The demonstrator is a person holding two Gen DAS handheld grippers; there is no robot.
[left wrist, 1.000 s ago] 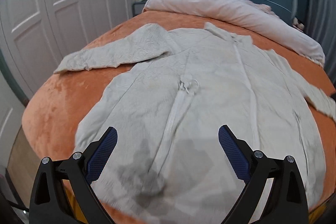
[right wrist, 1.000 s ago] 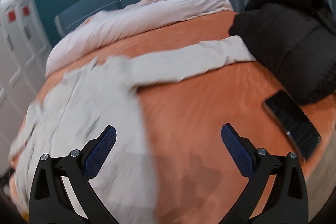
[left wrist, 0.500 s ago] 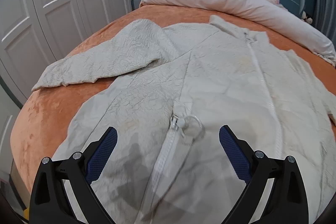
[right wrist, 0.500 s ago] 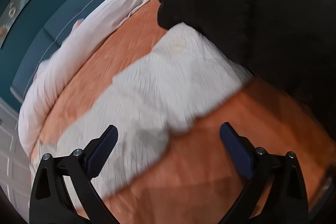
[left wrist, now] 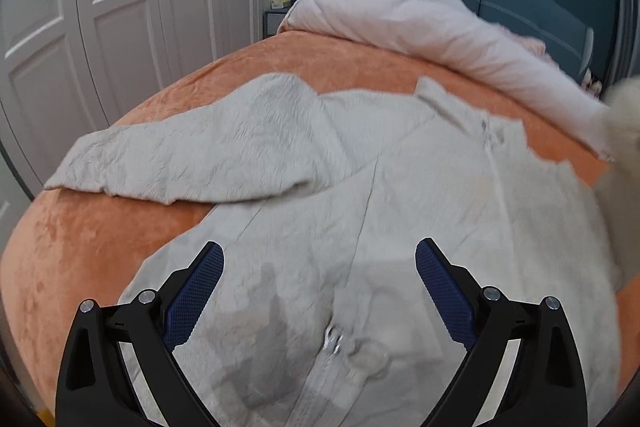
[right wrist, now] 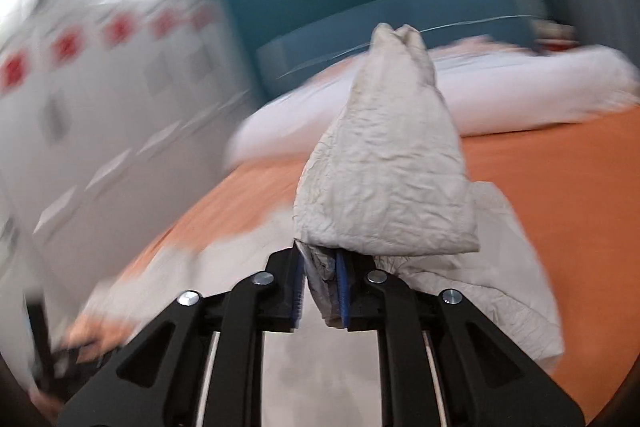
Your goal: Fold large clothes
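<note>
the jacket [left wrist: 420,187] is crinkled, matt, off-white cloth. under it the bedspread [left wrist: 80,247] looks like soft orange velvety plush. behind the jacket, the duvet [left wrist: 420,23] is smooth pale cloth. the wardrobe doors [left wrist: 120,7] are white with a slight sheen.

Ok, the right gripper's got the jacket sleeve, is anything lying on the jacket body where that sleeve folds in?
Nothing visible does. The right gripper is shut on the sleeve, lifted off the bed. The jacket lies flat on the orange bedspread with only its own zipper on top. The left gripper hovers open above its lower front.
</note>
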